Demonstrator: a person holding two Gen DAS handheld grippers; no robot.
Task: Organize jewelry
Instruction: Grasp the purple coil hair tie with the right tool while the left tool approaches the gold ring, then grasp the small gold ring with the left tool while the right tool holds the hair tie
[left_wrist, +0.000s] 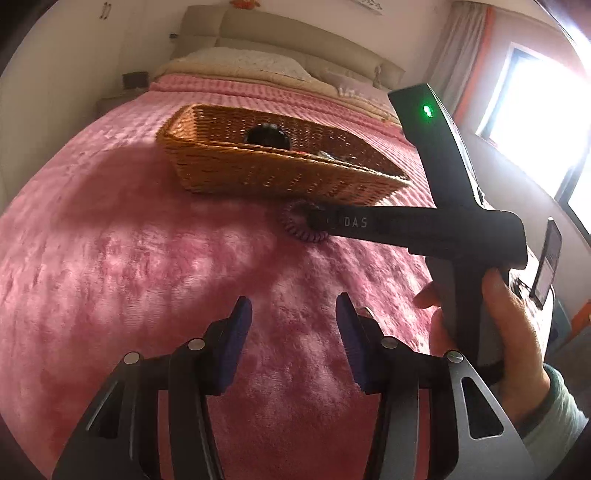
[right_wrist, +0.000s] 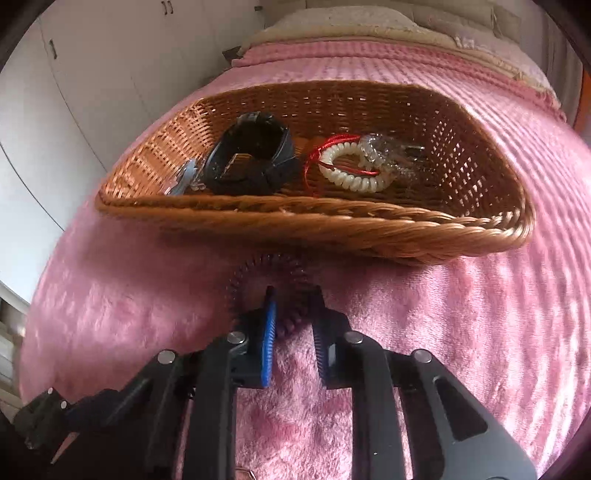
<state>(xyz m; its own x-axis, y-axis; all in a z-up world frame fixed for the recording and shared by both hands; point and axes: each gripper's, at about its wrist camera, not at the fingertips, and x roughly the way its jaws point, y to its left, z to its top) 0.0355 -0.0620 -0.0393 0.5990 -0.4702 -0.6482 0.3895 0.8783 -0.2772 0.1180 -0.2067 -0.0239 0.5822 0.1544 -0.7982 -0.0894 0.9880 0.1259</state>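
Observation:
A purple spiral hair tie (right_wrist: 258, 269) lies on the pink bed cover just in front of a wicker basket (right_wrist: 369, 229); it also shows in the left wrist view (left_wrist: 295, 225). My right gripper (right_wrist: 293, 295) straddles the tie's near right side, its jaws partly closed around the coil, one pad inside the ring. The basket holds a black watch (right_wrist: 251, 162), a white spiral tie (right_wrist: 354, 173) with red cord, clear beads (right_wrist: 384, 151) and a blue piece (right_wrist: 184, 177). My left gripper (left_wrist: 293, 314) is open and empty, low over the cover, well short of the basket (left_wrist: 266, 173).
The pink plush cover (left_wrist: 129, 277) spreads all around the basket. Pillows (left_wrist: 251, 62) and a headboard are behind it. A window (left_wrist: 546, 122) is at the right, white wardrobe doors (right_wrist: 92, 74) at the left.

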